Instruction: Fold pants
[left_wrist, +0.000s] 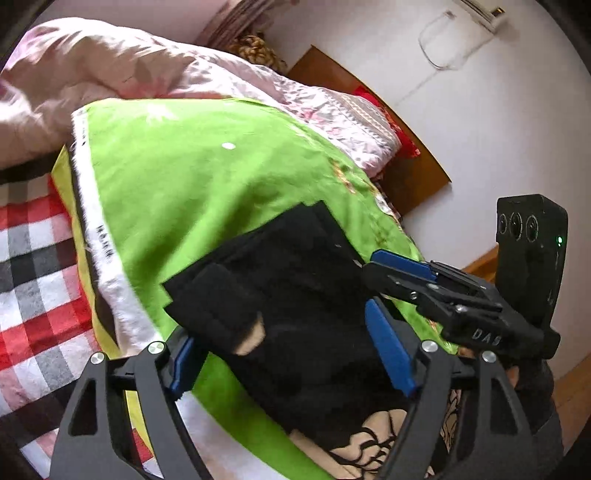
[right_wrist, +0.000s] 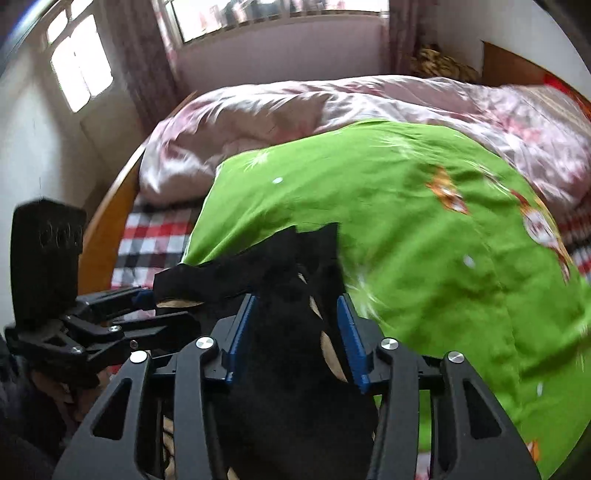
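Blue-padded left gripper (left_wrist: 291, 354) spread around black pants (left_wrist: 295, 295), right gripper (right_wrist: 295, 336) spread with pants cloth bunched between its pads, pants laid on green blanket (left_wrist: 207, 177), pink quilt (right_wrist: 258, 110) heaped behind, checked sheet (left_wrist: 33, 258) alongside, wooden headboard (left_wrist: 369, 110) beyond.

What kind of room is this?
Most likely a bedroom. There is a bed with a wooden headboard, a rumpled pink quilt and a green sheet, plus a curtained window.
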